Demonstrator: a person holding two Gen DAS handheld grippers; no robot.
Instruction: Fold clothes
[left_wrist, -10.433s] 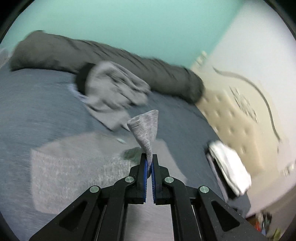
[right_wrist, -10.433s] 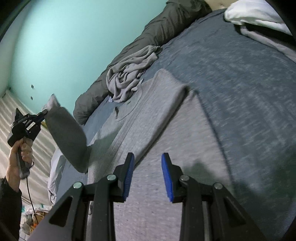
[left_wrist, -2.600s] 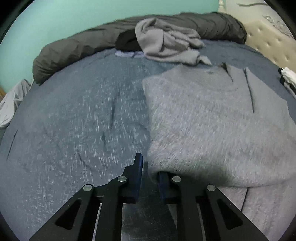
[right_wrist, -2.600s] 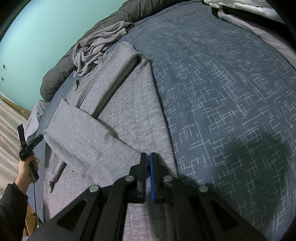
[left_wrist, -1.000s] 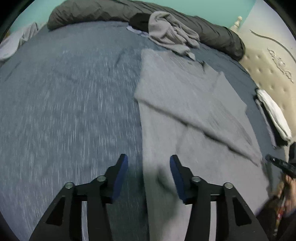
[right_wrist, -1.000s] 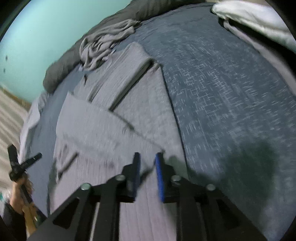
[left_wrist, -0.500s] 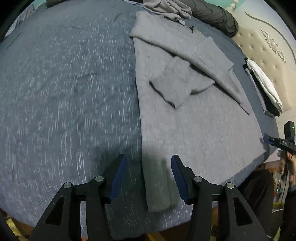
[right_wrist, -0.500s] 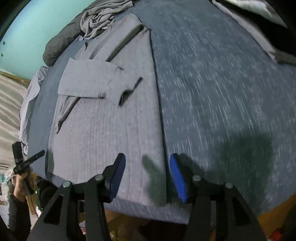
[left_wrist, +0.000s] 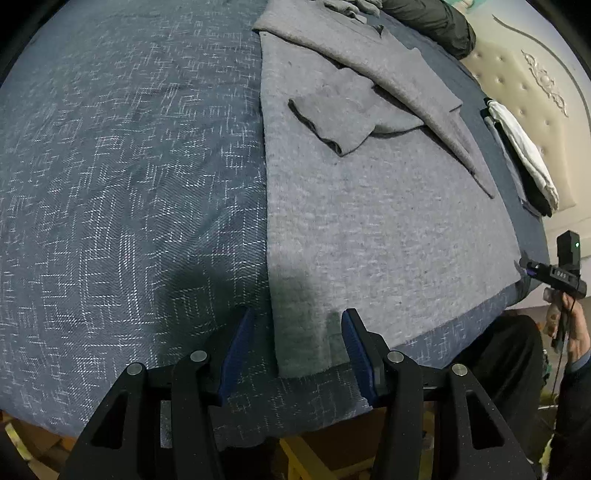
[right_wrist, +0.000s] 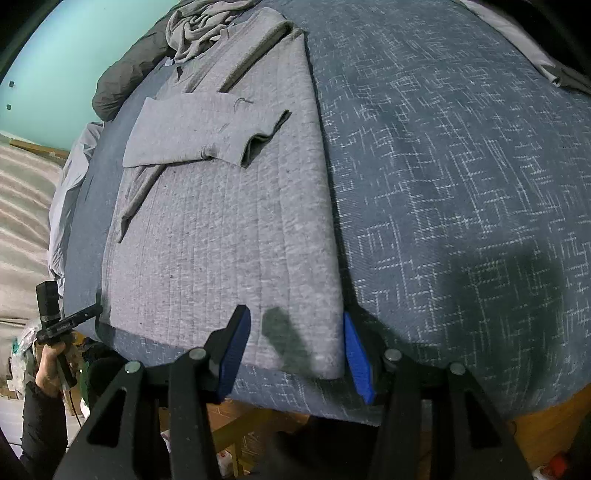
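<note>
A grey sweater (left_wrist: 369, 206) lies flat on the blue bedspread, both sleeves folded across its chest; it also shows in the right wrist view (right_wrist: 221, 229). My left gripper (left_wrist: 297, 343) is open, its jaws either side of the sweater's bottom left hem corner (left_wrist: 301, 350). My right gripper (right_wrist: 295, 347) is open, its jaws either side of the bottom right hem corner (right_wrist: 321, 350). Neither holds cloth. The folded sleeve cuff (left_wrist: 332, 122) lies mid-chest, also seen in the right wrist view (right_wrist: 255, 144).
The blue bedspread (left_wrist: 129, 166) ends at the bed's near edge (right_wrist: 295, 398). A crumpled grey garment (right_wrist: 199, 22) and dark bolster (right_wrist: 122, 81) lie at the far end. Folded white and black clothes (left_wrist: 524, 155) sit by the headboard (left_wrist: 535, 74).
Both grippers let go of the sleeves, pulled back from the chest to the hem at the bed's near edge, and opened wide around the two bottom corners.
</note>
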